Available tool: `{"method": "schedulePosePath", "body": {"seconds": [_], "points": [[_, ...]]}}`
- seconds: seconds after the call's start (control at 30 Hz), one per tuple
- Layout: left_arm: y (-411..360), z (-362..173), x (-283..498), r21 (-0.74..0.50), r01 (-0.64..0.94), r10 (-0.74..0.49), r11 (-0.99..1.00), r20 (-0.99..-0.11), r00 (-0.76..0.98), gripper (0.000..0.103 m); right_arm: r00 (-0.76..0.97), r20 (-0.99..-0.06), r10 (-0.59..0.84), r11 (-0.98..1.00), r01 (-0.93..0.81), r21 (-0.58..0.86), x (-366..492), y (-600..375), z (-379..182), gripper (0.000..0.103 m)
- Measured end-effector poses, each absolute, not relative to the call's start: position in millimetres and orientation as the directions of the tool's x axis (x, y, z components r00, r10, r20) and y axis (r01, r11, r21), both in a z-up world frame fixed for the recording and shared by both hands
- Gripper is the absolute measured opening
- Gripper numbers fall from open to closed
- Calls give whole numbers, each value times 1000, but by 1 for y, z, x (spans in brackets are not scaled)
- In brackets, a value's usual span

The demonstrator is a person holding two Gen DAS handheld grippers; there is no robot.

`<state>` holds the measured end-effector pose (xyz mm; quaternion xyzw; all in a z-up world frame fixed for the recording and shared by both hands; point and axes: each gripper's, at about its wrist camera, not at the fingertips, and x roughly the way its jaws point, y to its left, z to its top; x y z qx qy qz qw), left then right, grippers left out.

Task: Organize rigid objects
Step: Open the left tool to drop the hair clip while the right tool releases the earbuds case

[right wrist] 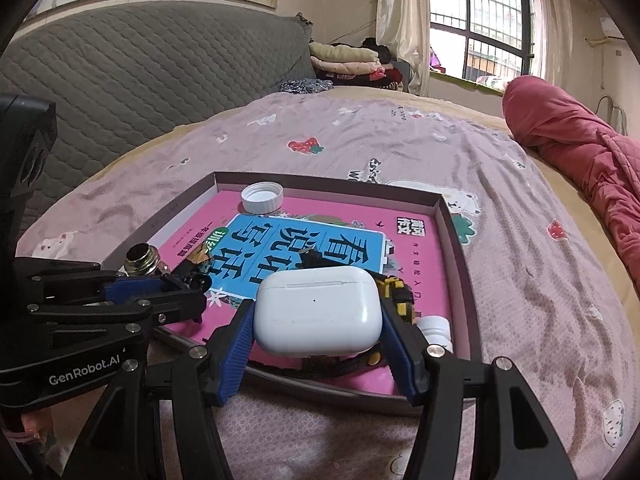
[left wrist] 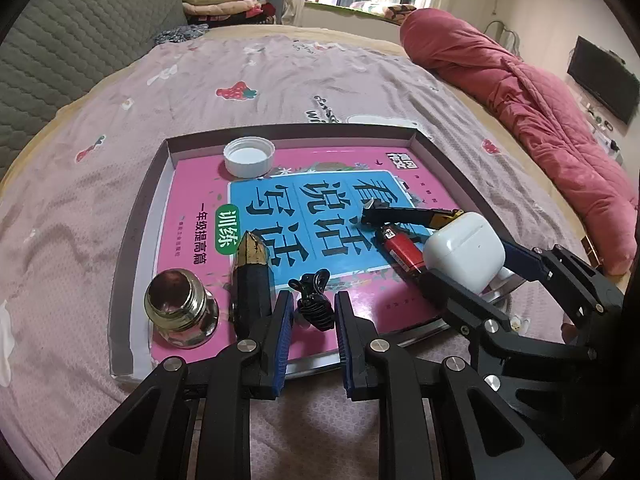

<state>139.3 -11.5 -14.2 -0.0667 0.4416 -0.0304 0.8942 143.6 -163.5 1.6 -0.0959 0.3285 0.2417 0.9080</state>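
Item: white earbud case [right wrist: 318, 312], clamped in right gripper [right wrist: 318, 320] just above the box tray [right wrist: 456, 248] on the bed. Left gripper [left wrist: 310, 316]: jaws nearly closed around small black clip [left wrist: 314, 304]; contact unclear. Step: placing. Next: lower, release.

A: Light source?
B: Daylight from the barred window [right wrist: 480, 28] far ahead of the gripper; panes blown out white, curtains glowing.
A: Level?
B: Moderately bright, soft, slightly pink-grey. Shadows faint, short, under items in the tray [left wrist: 424, 148].
A: Glare?
B: Sheen on the glossy book cover [left wrist: 320, 216]; highlights on the white earbud case [right wrist: 320, 312].
A: Sharpness?
B: Centre crisp; the bed [left wrist: 120, 160] bows strongly; dark vignette in every corner.
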Motion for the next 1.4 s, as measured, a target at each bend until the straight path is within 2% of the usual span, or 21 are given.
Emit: {"method": "schedulePosePath", "body": {"seconds": [0.9, 1.4], "points": [[-11, -20, 142, -144, -13, -109, 990, -802, 587, 21, 659, -675, 331, 880, -475, -32, 148, -163, -8, 60], [-10, -22, 143, -150, -24, -108, 988, -806, 582, 21, 645, -672, 364, 861, -507, -20, 144, -162, -6, 60]]}}
